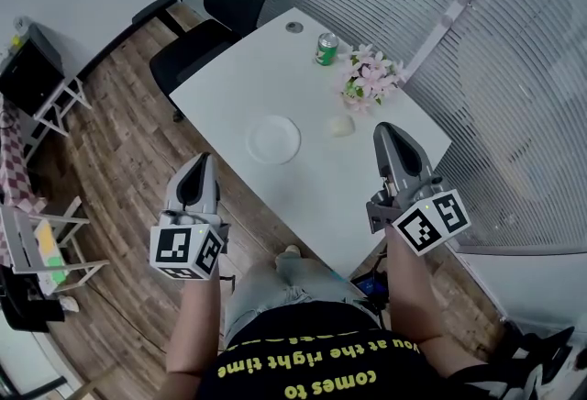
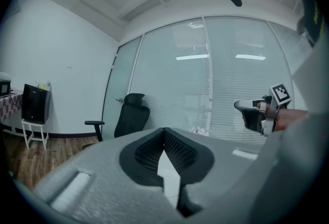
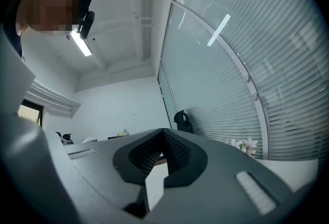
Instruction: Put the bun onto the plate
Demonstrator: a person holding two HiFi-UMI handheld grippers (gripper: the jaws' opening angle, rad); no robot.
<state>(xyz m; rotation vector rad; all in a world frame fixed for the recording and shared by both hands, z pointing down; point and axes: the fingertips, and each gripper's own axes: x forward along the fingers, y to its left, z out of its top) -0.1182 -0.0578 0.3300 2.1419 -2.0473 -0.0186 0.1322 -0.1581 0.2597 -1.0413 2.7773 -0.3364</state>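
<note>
A pale bun (image 1: 340, 126) lies on the white table (image 1: 238, 82), just right of an empty white plate (image 1: 272, 139). My left gripper (image 1: 200, 161) hovers off the table's near-left edge, over the wooden floor, short of the plate. My right gripper (image 1: 386, 132) is above the table's near-right part, a little right of and nearer than the bun. Both point away from me, roughly level, and neither touches anything. In the left gripper view the jaws (image 2: 164, 133) meet with nothing between them. The right gripper view shows the same for its own jaws (image 3: 163, 135).
Behind the bun stand a bunch of pink flowers (image 1: 371, 77) and a green can (image 1: 326, 49). A black office chair (image 1: 220, 4) is at the table's far end. Slatted blinds (image 1: 514, 68) run along the right side. A person's legs (image 1: 293, 274) are at the near edge.
</note>
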